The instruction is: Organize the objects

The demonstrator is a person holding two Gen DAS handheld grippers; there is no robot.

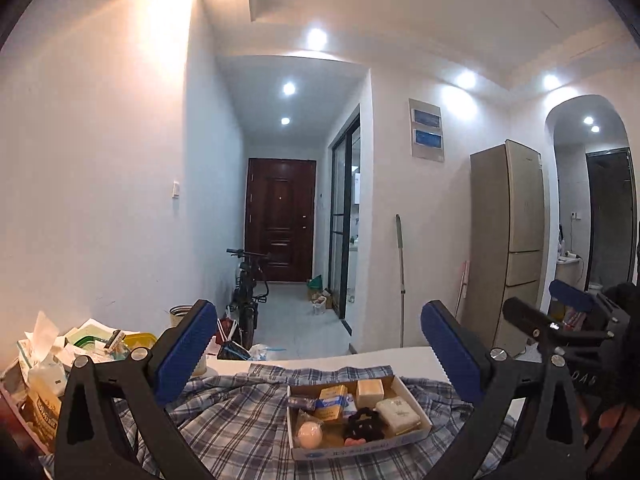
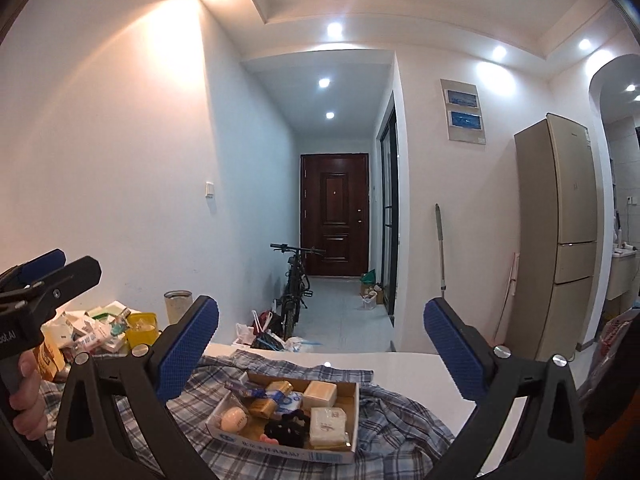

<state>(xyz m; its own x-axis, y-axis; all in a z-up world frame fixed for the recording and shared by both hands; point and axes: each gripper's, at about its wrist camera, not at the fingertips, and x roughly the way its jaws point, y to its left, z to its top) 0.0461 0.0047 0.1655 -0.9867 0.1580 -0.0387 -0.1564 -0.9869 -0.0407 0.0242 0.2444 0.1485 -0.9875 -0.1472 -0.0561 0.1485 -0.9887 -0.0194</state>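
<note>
A: Where do your two tools stand right now?

B: I hold my left hand-held gripper (image 1: 316, 350) raised above the worktop (image 1: 320, 358), its blue pads spread wide with nothing between them. My right hand-held gripper (image 2: 320, 350) is released just the same, gaping and empty.

A: And the things to organize?

B: Below and ahead of both, a shallow cardboard box (image 2: 280, 450) sits on a plaid shirt (image 2: 400, 420) spread over the worktop. Inside lie a pale ball (image 2: 233, 418), a dark scrunchie (image 2: 286, 428), a white wrapped bar (image 2: 329, 424), a tan block (image 2: 320, 395) and gold packets (image 2: 266, 406).

A: Why hover so high?

B: I judge it gives both cameras a full look into the box before I choose a piece. From my left hand-held gripper the box is slightly right; from my right one, slightly left, so either can reach it.

A: Anything else near?

B: A heap of packets (image 2: 100, 330) lies off to my left, well apart.
</note>
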